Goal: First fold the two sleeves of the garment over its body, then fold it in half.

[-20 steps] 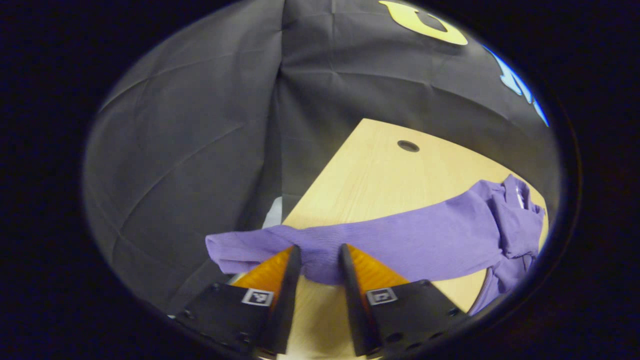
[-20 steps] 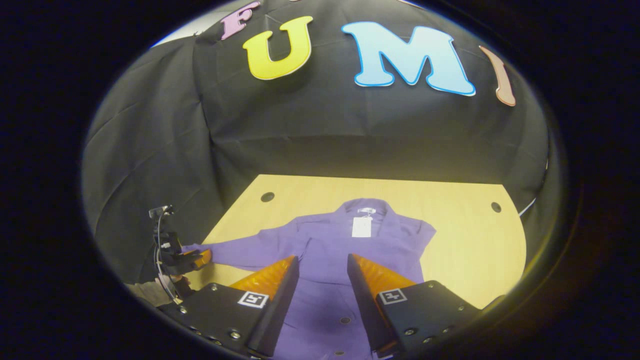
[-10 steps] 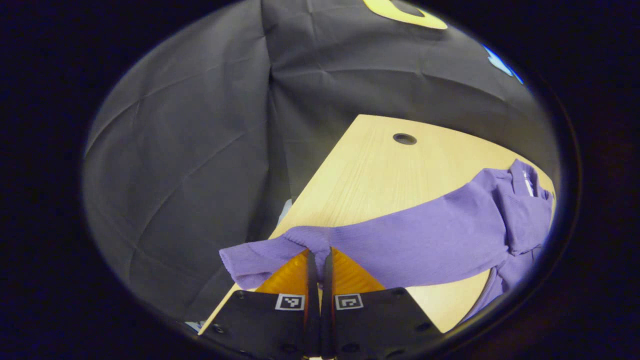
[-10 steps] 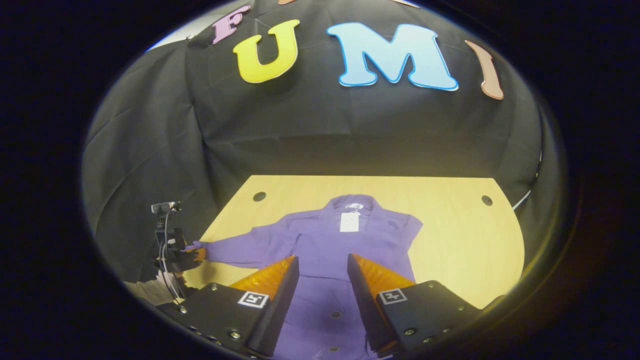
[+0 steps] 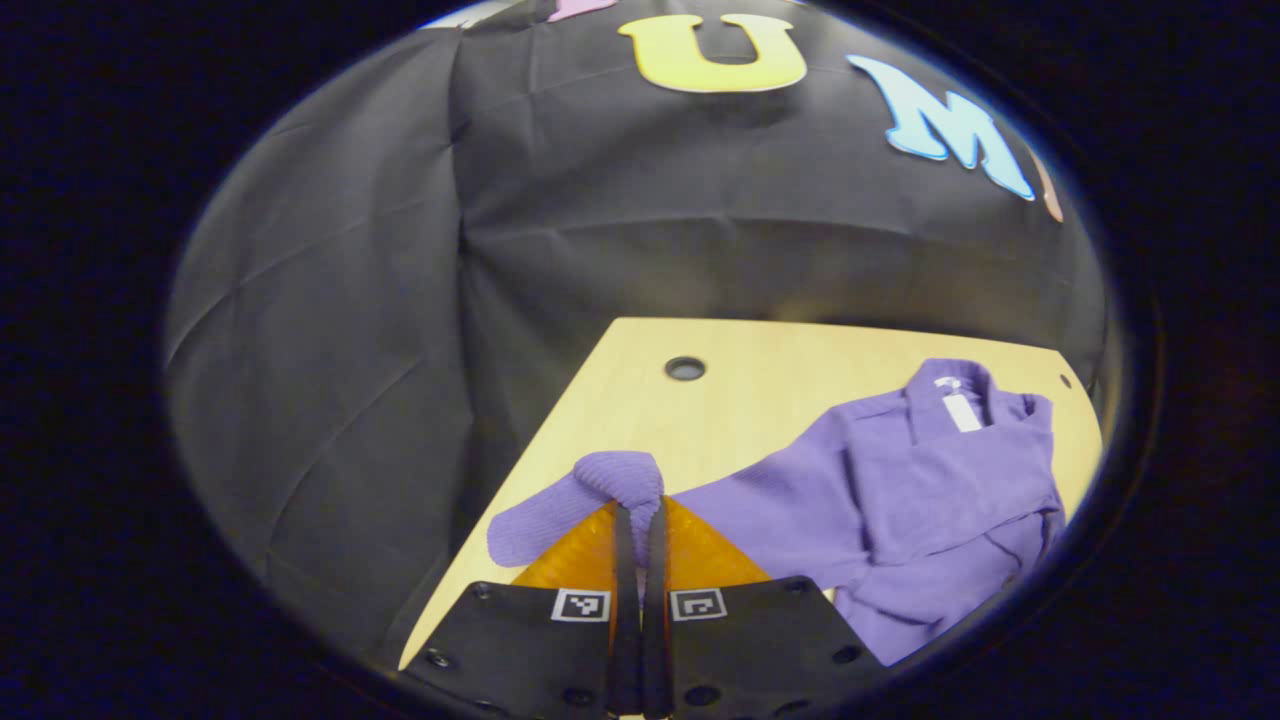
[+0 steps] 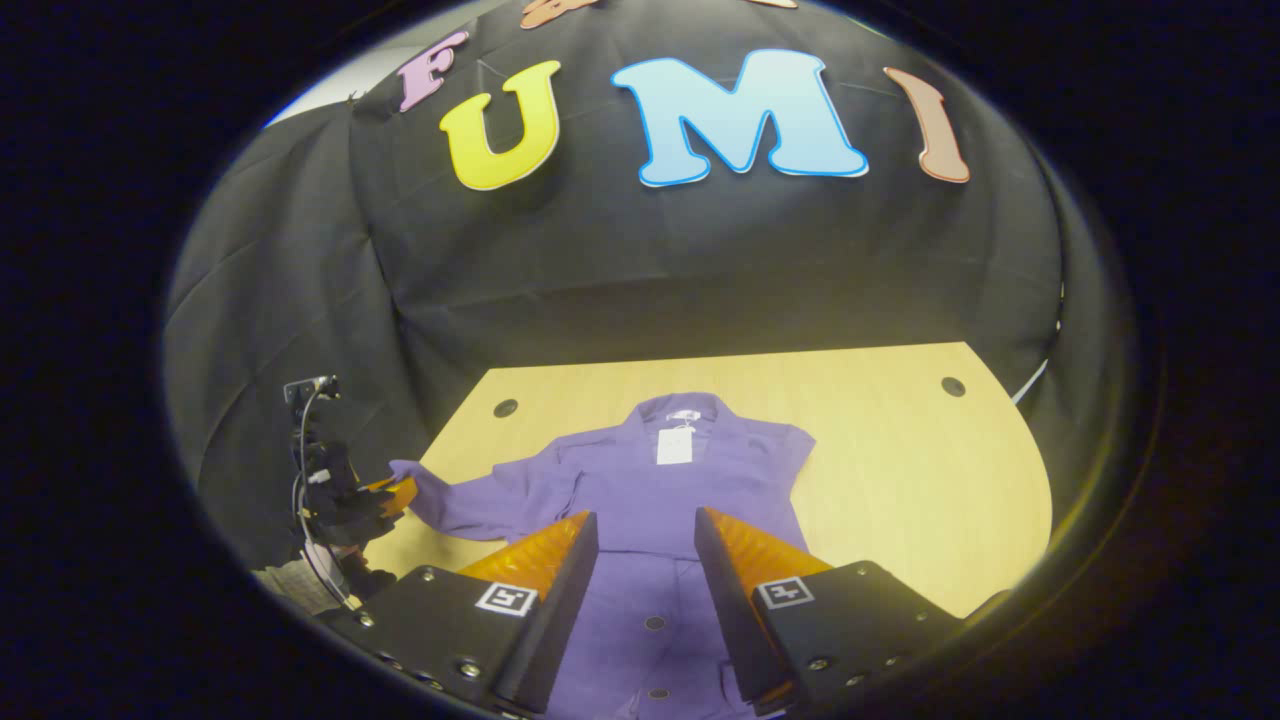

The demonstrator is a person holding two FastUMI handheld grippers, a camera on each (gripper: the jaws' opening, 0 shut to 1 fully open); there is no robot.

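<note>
Left tool point(image 5: 636, 520) is clamped, both fingers pinching the purple sleeve point(image 5: 600, 490) near its cuff; the cuff droops to the tool's left, past the bench point(image 5: 740, 400) edge. Ahead and to its right the garment point(image 5: 930, 480) lies flat, collar toward the booth wall, white tag point(image 5: 962, 410) showing. Right tool point(image 6: 645, 545) hovers wide apart above the garment's buttoned front point(image 6: 655, 610).

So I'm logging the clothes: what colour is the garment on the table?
Purple garment, plain, with a white tag at the collar; clearest in the right gripper view.
</note>
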